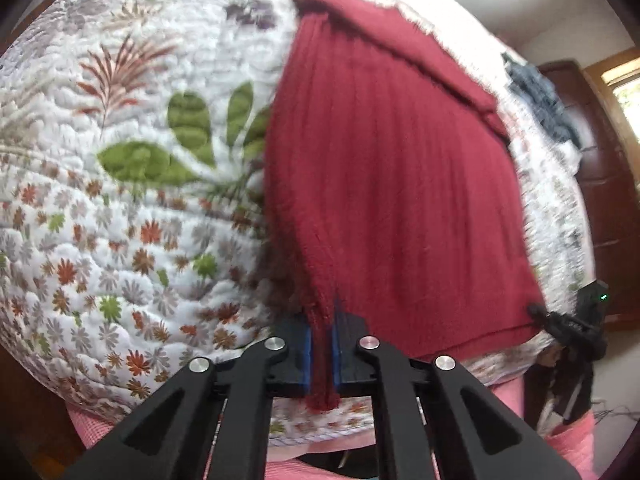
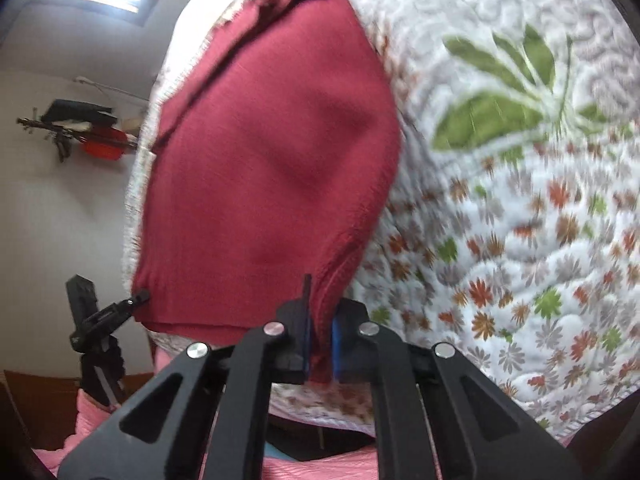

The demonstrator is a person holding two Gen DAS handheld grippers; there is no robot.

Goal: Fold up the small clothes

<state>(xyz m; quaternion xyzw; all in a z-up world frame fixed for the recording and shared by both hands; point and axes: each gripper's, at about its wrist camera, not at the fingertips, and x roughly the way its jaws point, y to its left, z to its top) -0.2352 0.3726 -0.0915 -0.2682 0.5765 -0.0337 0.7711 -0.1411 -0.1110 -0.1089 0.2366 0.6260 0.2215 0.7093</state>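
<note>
The left gripper [image 1: 320, 354] and the right gripper [image 2: 320, 346] each pinch a near corner of the red cloth [image 1: 392, 184] on the quilt [image 1: 120, 200], fingers closed on fabric, likely to carry that edge over for a fold.

Open passage: white quilted bedspread with floral print [image 1: 120, 200], bare across its wide expanse beside the dark red knitted garment [image 1: 392, 184]. Obstructions: that garment spread over one side; crumpled grey-blue cloth [image 1: 540, 100] near the far edge, apart from it. Beyond the bed edge, dark brown wooden door [image 1: 600, 184].
</note>
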